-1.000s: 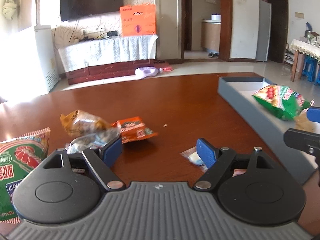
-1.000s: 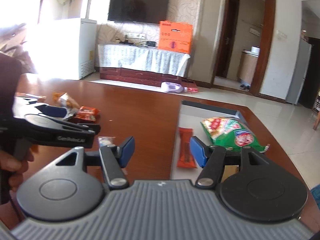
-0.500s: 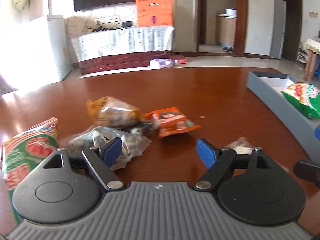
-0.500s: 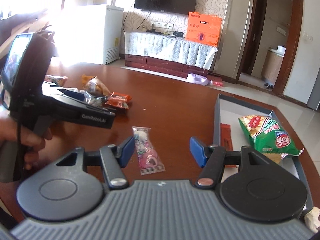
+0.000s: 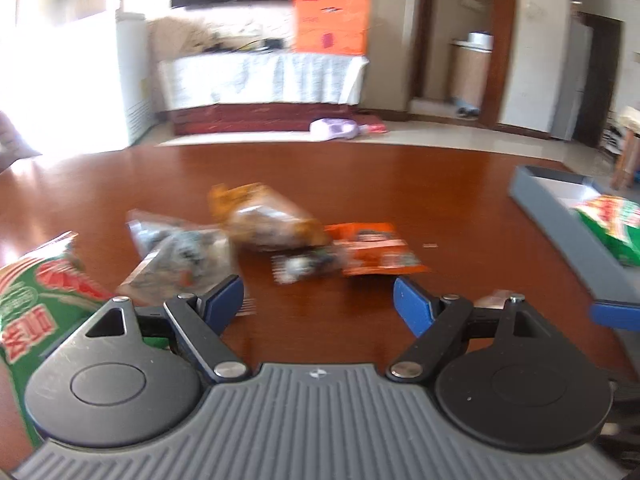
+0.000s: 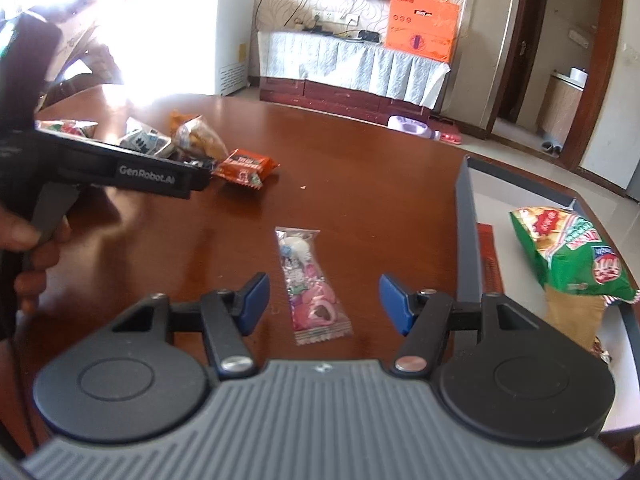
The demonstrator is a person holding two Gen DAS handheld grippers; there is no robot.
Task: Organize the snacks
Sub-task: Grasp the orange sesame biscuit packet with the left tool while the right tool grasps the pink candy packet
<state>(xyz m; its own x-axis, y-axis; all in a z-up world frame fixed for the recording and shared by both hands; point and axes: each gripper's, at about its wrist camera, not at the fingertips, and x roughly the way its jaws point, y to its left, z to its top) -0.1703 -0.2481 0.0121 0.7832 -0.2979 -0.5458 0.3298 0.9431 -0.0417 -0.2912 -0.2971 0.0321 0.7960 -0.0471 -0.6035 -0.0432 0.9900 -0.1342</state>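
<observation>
The right gripper (image 6: 323, 300) is hovering with jaws spread wide and holding nothing, a pink candy packet (image 6: 310, 286) lying on the desk (image 6: 360, 184) just ahead between them. The left gripper (image 5: 318, 300) is gaping likewise — empty, with an orange packet (image 5: 376, 250) at 12 o'clock. At 2 o'clock, the grey tray (image 6: 466, 236) is holding a green chip bag (image 6: 572, 252).

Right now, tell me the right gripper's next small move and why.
Probably ease the right gripper forward and down over the pink candy packet. Its jaws are open and empty, the packet lies flat on the table lined up between them, and the grey tray sits just right of it.
</observation>
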